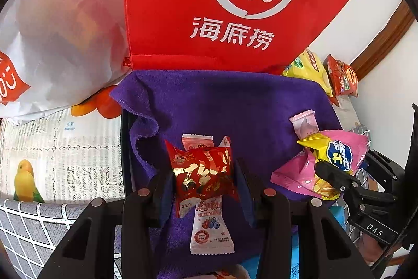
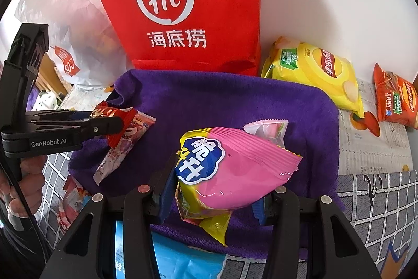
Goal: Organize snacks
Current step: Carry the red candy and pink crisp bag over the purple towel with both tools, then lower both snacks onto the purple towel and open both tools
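My left gripper (image 1: 205, 182) is shut on a small red snack packet (image 1: 202, 171), held above the purple towel (image 1: 235, 101). A white-and-pink candy packet (image 1: 210, 229) lies under it on the towel. My right gripper (image 2: 215, 190) is shut on a pink and yellow snack bag (image 2: 235, 169), also above the towel (image 2: 222, 101). That bag shows at the right of the left wrist view (image 1: 329, 158). The left gripper (image 2: 104, 126) with the red packet (image 2: 117, 119) shows at the left of the right wrist view. A small pink packet (image 1: 304, 122) lies on the towel behind the bag.
A tall red bag with a white logo (image 1: 222, 4) stands behind the towel. A white plastic bag (image 1: 60, 30) sits to its left. A yellow chip bag (image 2: 316, 72) and an orange chip bag (image 2: 394, 101) lie at the right by the wall. A blue package (image 2: 183, 260) lies near me.
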Motion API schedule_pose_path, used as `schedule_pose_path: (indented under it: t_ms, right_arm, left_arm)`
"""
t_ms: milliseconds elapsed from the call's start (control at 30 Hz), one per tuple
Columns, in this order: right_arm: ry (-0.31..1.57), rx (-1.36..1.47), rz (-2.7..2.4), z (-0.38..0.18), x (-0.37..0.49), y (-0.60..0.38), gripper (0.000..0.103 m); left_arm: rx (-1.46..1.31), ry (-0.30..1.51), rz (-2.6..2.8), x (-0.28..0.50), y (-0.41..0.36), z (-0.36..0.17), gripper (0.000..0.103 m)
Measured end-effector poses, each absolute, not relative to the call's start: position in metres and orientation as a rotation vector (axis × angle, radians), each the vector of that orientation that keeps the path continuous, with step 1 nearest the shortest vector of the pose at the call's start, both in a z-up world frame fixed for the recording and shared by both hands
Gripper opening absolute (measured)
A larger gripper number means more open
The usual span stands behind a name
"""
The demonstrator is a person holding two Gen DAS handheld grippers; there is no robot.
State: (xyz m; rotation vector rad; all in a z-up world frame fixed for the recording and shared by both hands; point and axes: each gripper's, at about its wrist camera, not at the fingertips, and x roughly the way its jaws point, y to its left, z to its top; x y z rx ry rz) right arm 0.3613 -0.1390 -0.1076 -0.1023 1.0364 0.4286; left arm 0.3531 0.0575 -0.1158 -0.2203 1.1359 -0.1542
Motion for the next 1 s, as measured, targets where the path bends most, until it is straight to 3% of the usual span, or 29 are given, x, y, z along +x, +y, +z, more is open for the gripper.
schedule_pose_path:
  t_ms: [1000]
  right_arm:
    - [1.052, -0.163, 0.413, -0.114, 0.358, -0.130, 0.051]
  left_arm:
    - [-0.191, 1.174, -0.180, 0.356, 0.045, -0.127, 0.043]
